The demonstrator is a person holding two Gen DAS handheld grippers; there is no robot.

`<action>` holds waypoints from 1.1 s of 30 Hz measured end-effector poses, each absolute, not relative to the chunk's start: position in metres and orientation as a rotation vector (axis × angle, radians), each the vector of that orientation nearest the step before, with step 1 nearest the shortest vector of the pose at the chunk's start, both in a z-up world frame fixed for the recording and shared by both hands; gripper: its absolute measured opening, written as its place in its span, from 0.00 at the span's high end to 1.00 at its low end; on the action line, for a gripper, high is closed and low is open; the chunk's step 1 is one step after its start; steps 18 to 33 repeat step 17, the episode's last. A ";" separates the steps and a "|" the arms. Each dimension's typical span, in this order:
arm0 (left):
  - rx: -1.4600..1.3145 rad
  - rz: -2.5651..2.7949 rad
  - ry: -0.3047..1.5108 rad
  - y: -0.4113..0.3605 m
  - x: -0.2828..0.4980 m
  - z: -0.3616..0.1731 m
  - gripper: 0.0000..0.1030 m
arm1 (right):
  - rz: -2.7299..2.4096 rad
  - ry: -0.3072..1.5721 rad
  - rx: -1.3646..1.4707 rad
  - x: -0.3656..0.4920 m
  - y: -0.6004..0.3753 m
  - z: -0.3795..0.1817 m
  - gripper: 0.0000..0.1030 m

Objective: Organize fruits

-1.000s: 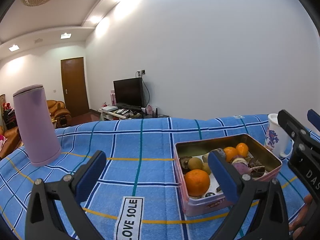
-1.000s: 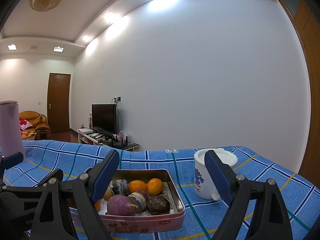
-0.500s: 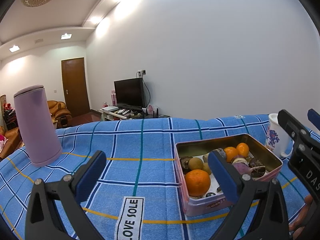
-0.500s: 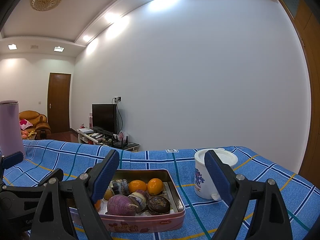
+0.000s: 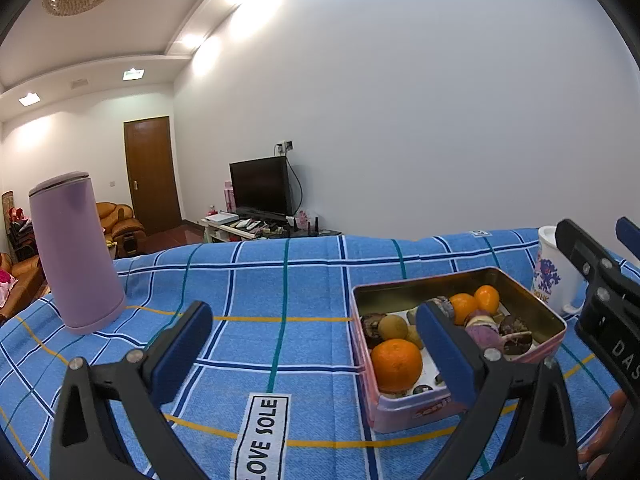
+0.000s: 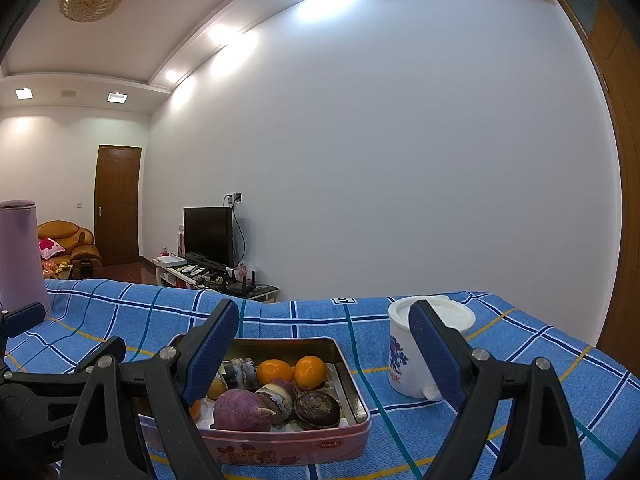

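Note:
A pink tin [image 5: 408, 414] [image 6: 288, 446] stands on the blue checked cloth and holds mixed fruit. A large orange [image 5: 396, 364] lies at its near end in the left wrist view. Two small oranges [image 6: 292, 372] sit at its far side, with a purple root [image 6: 240, 410] and dark round fruits [image 6: 318, 408] in front of them. My left gripper [image 5: 316, 354] is open, low over the cloth, left of the tin and holding nothing. My right gripper [image 6: 324, 354] is open above the tin's near side, also holding nothing.
A tall lilac flask [image 5: 74, 252] stands upright at the far left of the cloth. A white lidded mug [image 6: 420, 348] with blue print stands right of the tin. Beyond the table are a television, a door and orange sofas.

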State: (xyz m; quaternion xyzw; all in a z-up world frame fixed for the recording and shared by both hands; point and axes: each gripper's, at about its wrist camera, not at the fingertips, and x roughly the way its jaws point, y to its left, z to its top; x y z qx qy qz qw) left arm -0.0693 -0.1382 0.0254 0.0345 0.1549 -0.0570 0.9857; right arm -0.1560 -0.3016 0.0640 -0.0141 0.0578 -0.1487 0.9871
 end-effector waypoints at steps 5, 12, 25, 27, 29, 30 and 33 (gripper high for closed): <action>0.068 -0.117 0.312 -0.138 -0.069 0.026 0.00 | -0.298 0.117 -0.027 -0.156 -0.301 0.064 0.15; 0.074 -0.133 0.305 -0.137 -0.071 0.027 0.00 | -0.300 0.118 -0.027 -0.156 -0.301 0.064 0.15; 0.064 -0.122 0.322 -0.136 -0.068 0.027 0.00 | -0.309 0.120 -0.025 -0.156 -0.302 0.063 0.15; 0.064 -0.122 0.322 -0.136 -0.068 0.027 0.00 | -0.309 0.120 -0.025 -0.156 -0.302 0.063 0.15; 0.064 -0.122 0.322 -0.136 -0.068 0.027 0.00 | -0.309 0.120 -0.025 -0.156 -0.302 0.063 0.15; 0.064 -0.122 0.322 -0.136 -0.068 0.027 0.00 | -0.309 0.120 -0.025 -0.156 -0.302 0.063 0.15; 0.064 -0.122 0.322 -0.136 -0.068 0.027 0.00 | -0.309 0.120 -0.025 -0.156 -0.302 0.063 0.15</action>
